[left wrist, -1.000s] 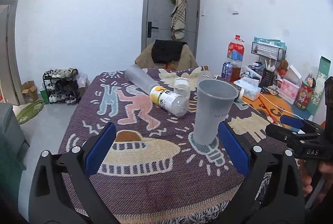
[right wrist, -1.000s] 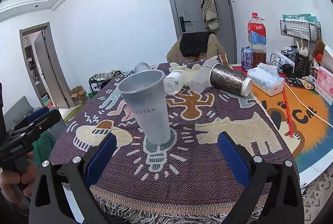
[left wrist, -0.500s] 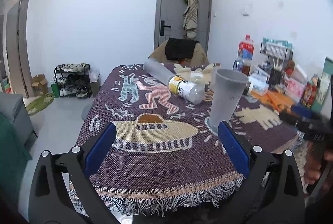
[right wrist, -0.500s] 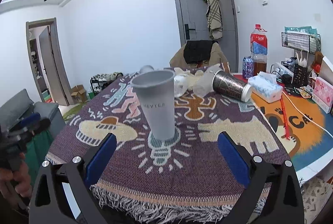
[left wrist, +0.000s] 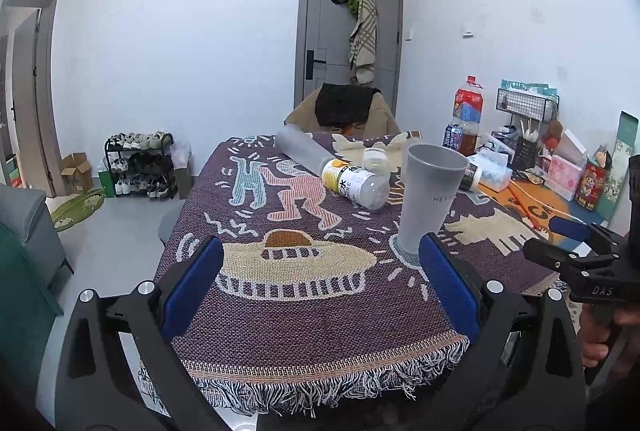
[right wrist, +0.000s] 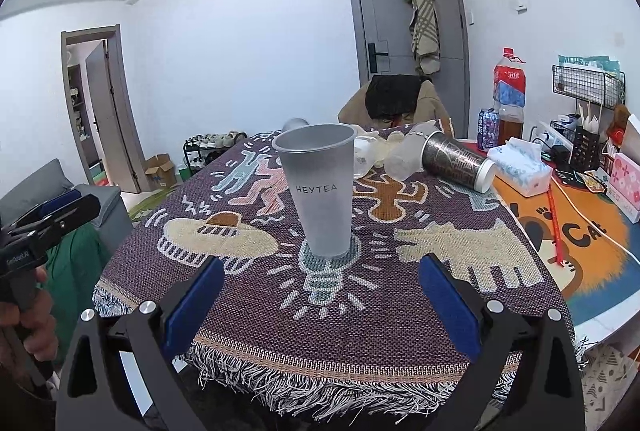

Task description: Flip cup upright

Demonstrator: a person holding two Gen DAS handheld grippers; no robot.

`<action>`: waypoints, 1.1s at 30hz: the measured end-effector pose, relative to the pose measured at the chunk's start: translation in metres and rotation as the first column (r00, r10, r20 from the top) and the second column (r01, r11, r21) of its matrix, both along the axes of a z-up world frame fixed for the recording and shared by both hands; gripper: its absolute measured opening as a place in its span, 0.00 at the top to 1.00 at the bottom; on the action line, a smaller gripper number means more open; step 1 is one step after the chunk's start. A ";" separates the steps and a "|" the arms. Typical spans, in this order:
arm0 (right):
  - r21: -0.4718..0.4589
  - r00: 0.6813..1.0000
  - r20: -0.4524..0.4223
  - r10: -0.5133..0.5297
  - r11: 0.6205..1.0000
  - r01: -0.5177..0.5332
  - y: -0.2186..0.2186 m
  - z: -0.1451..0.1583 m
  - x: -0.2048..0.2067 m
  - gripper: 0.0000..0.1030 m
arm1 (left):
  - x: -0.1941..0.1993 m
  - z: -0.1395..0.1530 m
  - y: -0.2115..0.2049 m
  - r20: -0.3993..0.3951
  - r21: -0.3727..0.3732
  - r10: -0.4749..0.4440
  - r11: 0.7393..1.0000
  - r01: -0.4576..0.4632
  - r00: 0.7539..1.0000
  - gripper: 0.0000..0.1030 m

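A grey "HEYTEA" cup [right wrist: 320,187] stands upright, mouth up, on the light-bulb figure of the patterned tablecloth [right wrist: 360,295]. It also shows in the left wrist view [left wrist: 430,197], right of centre. My right gripper [right wrist: 318,289] is open and empty, back near the table's front edge, apart from the cup. My left gripper [left wrist: 320,275] is open and empty, to the left of the cup near the fringe. Each gripper shows at the edge of the other's view.
Several cups and bottles lie on their sides further back: a yellow-labelled bottle [left wrist: 354,183], a frosted tumbler [left wrist: 300,147], a dark patterned cup [right wrist: 456,163]. A tissue pack [right wrist: 524,171], big soda bottle [right wrist: 508,91] and boxes crowd the right side. A chair [right wrist: 396,103] stands behind.
Both grippers have pulled back from the cup toward the table's front edge, still open. The cup has stayed upright in place.
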State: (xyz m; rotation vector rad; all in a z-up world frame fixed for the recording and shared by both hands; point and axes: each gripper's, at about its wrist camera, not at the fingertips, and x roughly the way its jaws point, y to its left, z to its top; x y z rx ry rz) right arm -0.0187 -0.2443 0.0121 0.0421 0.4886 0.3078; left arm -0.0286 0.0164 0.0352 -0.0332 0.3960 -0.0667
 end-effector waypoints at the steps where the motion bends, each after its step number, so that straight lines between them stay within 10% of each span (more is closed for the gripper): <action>1: -0.001 1.000 -0.001 0.005 1.000 -0.005 0.000 0.000 0.000 0.07 | 0.000 0.000 -0.001 0.000 0.002 0.001 1.000 -0.001 1.000 0.05; 33: 0.021 1.000 0.005 -0.014 1.000 0.014 -0.004 -0.004 0.000 0.07 | -0.002 -0.001 -0.004 0.002 0.007 -0.007 1.000 0.007 1.000 0.05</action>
